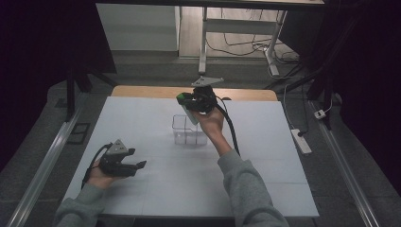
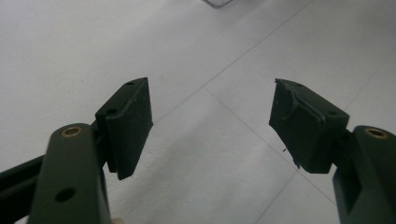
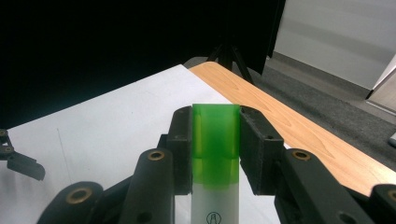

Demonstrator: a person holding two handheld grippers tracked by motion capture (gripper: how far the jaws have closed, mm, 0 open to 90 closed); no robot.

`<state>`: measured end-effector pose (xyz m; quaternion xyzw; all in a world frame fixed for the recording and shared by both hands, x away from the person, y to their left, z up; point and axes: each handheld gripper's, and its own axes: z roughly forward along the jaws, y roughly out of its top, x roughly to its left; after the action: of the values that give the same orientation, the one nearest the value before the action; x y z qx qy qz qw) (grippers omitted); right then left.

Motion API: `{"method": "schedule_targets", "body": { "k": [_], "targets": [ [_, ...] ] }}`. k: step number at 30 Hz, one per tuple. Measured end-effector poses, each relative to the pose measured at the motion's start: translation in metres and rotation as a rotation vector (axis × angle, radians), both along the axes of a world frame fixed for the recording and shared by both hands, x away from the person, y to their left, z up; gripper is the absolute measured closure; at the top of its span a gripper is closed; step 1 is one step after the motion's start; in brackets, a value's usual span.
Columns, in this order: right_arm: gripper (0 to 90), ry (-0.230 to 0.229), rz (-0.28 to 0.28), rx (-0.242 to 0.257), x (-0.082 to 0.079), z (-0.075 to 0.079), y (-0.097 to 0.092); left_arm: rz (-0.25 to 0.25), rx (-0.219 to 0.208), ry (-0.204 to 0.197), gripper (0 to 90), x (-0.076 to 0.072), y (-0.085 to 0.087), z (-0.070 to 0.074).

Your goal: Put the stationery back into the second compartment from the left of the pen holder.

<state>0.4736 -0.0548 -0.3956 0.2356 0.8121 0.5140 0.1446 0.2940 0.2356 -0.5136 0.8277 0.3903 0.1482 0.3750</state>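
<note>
A white tube with a green cap [image 3: 215,154] is clamped between the pads of my right gripper [image 3: 215,149], which is shut on it. In the high view this right gripper [image 1: 189,105] is held above the table, the tube [image 1: 189,109] slanting down over the clear plastic container [image 1: 188,130] at the middle of the white table cover. My left gripper [image 1: 137,166] rests low at the left front, open, its pads [image 2: 133,123] wide apart with bare white surface between them.
The white cover [image 1: 265,156] leaves a wooden strip [image 1: 142,91] at the table's far edge. A power strip [image 1: 301,141] lies on the floor to the right. Desk legs and cables [image 1: 246,45] stand beyond the table.
</note>
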Motion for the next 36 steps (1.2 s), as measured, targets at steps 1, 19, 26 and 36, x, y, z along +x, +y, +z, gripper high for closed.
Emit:
{"method": "schedule_targets", "body": {
  "k": [1, 19, 26, 36],
  "targets": [
    [67.2, 0.000, 0.000, 0.000, 0.000, -0.001, 0.001, 0.000, 0.000, 0.000, 29.2, 0.000, 0.000, 0.000],
    [67.1, 0.019, 0.009, 0.011, 0.003, -0.009, 0.004, -0.003, 0.005, 0.003, 29.1, 0.001, 0.000, -0.001],
    [59.1, 0.039, -0.012, 0.011, 0.005, -0.011, 0.000, -0.007, 0.011, 0.004, 29.1, 0.001, 0.000, -0.001],
    [50.5, 0.047, -0.014, -0.041, 0.002, -0.010, -0.007, -0.012, 0.020, 0.007, 28.9, 0.001, -0.002, -0.002]
  ]
}}
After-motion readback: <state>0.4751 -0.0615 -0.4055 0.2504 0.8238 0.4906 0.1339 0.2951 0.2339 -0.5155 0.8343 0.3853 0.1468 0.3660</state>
